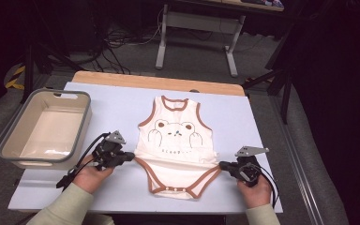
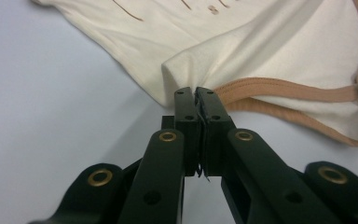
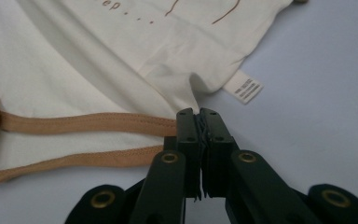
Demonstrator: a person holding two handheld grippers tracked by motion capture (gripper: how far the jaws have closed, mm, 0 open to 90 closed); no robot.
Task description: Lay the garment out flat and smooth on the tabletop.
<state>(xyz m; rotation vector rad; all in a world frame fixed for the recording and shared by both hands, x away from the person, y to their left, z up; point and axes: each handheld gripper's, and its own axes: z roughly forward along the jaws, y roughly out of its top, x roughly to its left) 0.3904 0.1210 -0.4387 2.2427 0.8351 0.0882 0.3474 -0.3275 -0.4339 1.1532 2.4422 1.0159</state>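
Bodysuit point(image 1: 177, 150) first: the cream baby one-piece with the bear print lies flat near the middle of the pale table point(image 1: 243, 117), neck toward twelve o'clock and snap crotch toward six. You have it pinched at both hips. Your left gripper point(image 1: 132, 156) comes in from nine o'clock with its jaws pressed together on the corner where the side seam meets the tan leg binding point(image 2: 279, 87), and your right gripper point(image 1: 222, 165) does the same from three o'clock, just below the white care label point(image 3: 243, 87). Judge the cloth as light, thin and limp: it will sag and fold wherever you are not holding it, and a thin bite could slip out under a sharp tug. The bound edge is likely the firmest hold. Lift both sides evenly so it hangs straight. The grey bin point(image 1: 9, 140) waits at nine o'clock.
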